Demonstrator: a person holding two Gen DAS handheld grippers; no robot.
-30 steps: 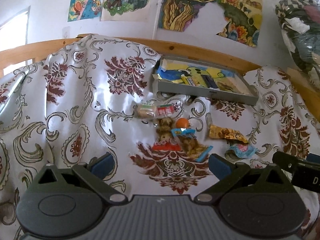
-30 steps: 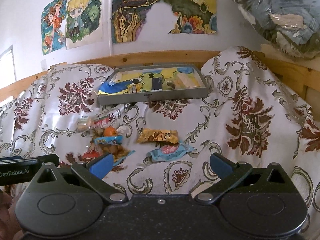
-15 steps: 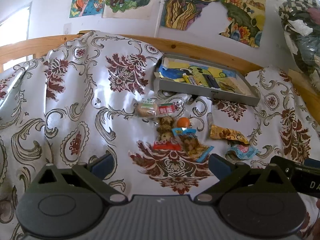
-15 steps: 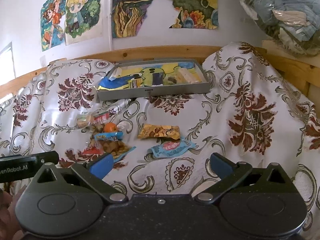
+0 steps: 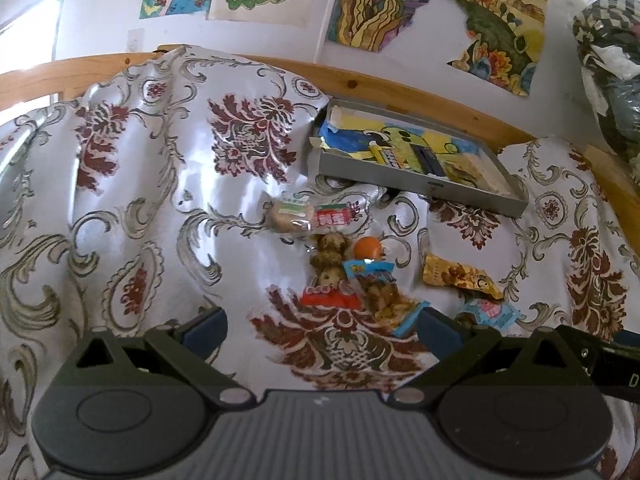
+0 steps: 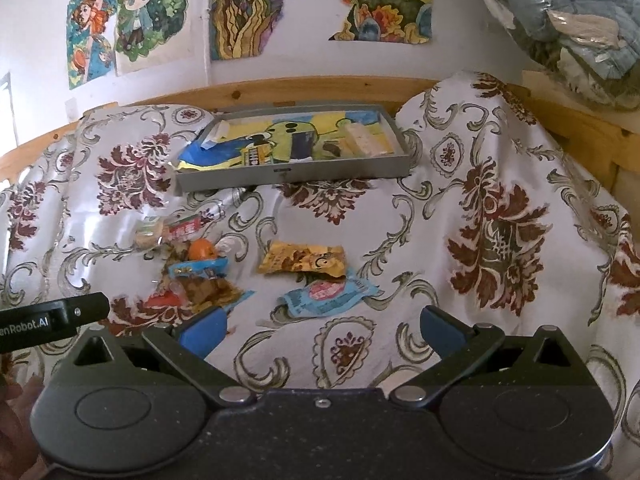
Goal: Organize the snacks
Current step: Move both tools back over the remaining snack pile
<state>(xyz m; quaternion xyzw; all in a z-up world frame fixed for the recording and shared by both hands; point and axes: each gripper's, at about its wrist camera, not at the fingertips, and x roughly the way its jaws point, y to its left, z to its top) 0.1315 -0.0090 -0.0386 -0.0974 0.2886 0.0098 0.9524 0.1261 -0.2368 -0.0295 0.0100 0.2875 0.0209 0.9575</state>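
- Both tongs wide and empty — left (image 5: 322, 326), right (image 6: 322, 326).
- Snacks lie loose on the cloth, tray (image 6: 292, 174) beyond them.
- Blue packet (image 6: 330, 296) sits just ahead of my right — I'd go low and pinch its flat edge, not the crinkly middle.

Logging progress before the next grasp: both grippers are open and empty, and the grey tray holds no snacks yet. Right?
Not quite. The tray already holds a few packets, as the right wrist view shows. The rest stands: left gripper and right gripper have their jaws open and empty.
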